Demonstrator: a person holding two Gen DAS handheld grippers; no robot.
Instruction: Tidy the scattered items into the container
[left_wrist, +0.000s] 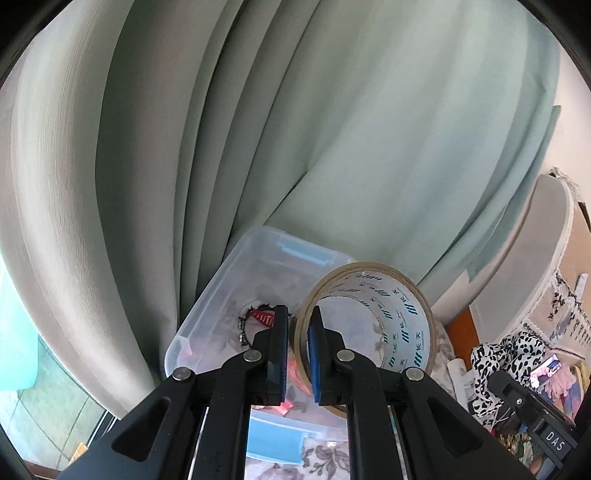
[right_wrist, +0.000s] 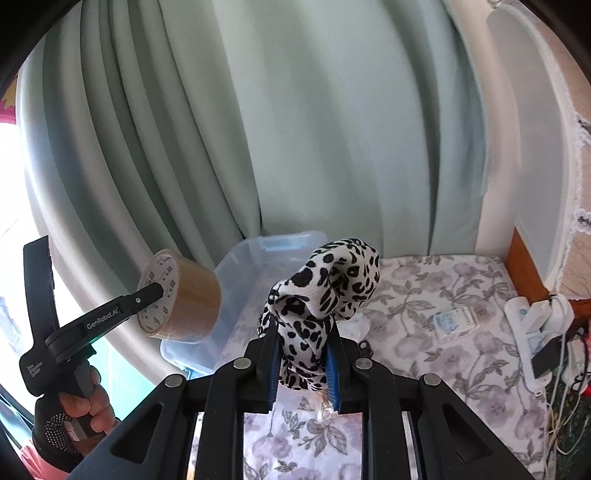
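While my left gripper (left_wrist: 298, 347) has its jaws clamped on the wall of the tape roll (left_wrist: 369, 317), held above the clear container (left_wrist: 221, 295), my right gripper (right_wrist: 301, 363) has its jaws clamped on the leopard-print cloth (right_wrist: 325, 284) over the floral-covered counter (right_wrist: 443, 325).

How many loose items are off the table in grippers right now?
2: the tape roll clamped by the left gripper, and the leopard-print cloth clamped by the right gripper. Others may be hidden.
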